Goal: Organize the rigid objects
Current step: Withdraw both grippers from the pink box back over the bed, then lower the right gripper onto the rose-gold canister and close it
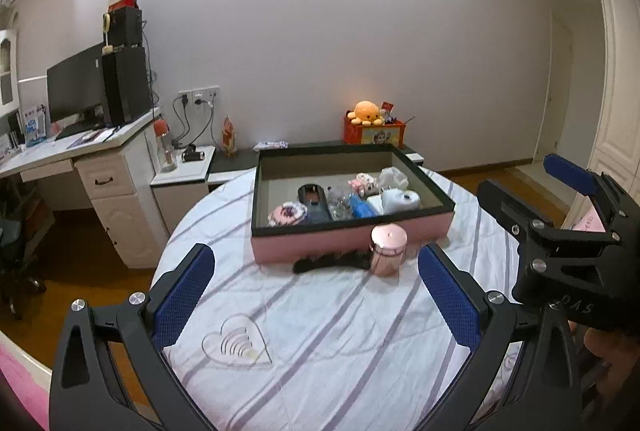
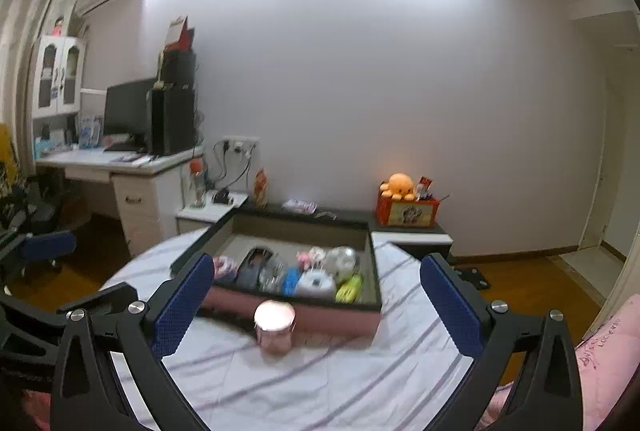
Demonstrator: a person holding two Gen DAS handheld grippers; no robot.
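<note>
While your left gripper and right gripper gape empty, the pink box hides the dark comb's far edge.

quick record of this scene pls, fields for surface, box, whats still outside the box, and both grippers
surface: round table under a striped cloth
box: pink box, dark rim, several small items inside
outside box: pink metallic jar upright at the front wall; dark brush lying beside it; clear heart-shaped piece nearer the camera
left gripper: open, empty
right gripper: open, empty
</note>
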